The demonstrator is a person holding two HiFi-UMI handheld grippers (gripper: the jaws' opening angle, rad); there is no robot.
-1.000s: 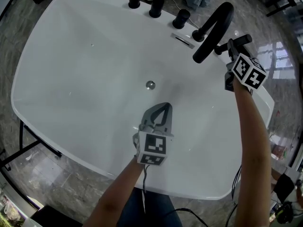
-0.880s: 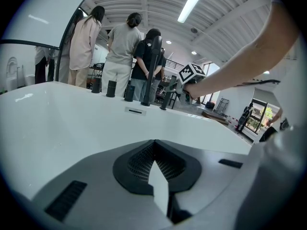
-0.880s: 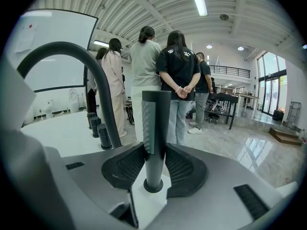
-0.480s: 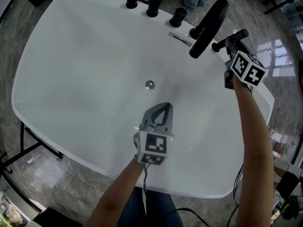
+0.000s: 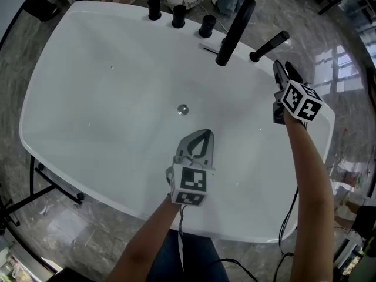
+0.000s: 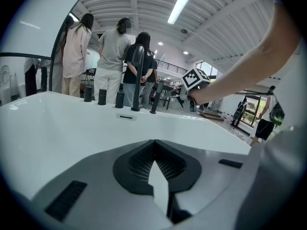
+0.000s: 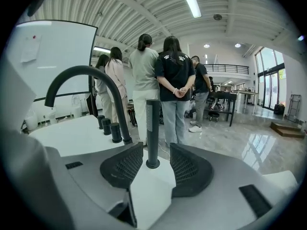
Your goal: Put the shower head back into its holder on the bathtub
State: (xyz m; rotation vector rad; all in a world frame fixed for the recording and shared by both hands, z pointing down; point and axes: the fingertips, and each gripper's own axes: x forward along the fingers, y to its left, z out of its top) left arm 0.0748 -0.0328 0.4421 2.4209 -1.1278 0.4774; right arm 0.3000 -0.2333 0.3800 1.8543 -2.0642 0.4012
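Observation:
The black stick-shaped shower head (image 5: 269, 46) stands upright in its holder (image 7: 152, 165) on the far right rim of the white bathtub (image 5: 70, 157). My right gripper (image 5: 281, 70) is just short of it. In the right gripper view the shower head (image 7: 152, 128) rises in the gap beyond the two pads (image 7: 125, 166), which do not touch it. The jaws of my right gripper (image 7: 156, 152) are opening. My left gripper (image 5: 205, 133) hovers over the tub's basin, shut and empty, its tips meeting (image 6: 154, 146).
A tall black arched faucet (image 5: 235, 31) stands left of the shower head, with three black knobs (image 5: 177, 15) along the back rim. A drain (image 5: 183, 108) sits in the basin. Several people (image 7: 168, 80) stand behind the tub on the glossy floor.
My right gripper has let go of the shower head and drawn back toward me. The shower head stays standing in its holder. The left gripper has hardly moved.

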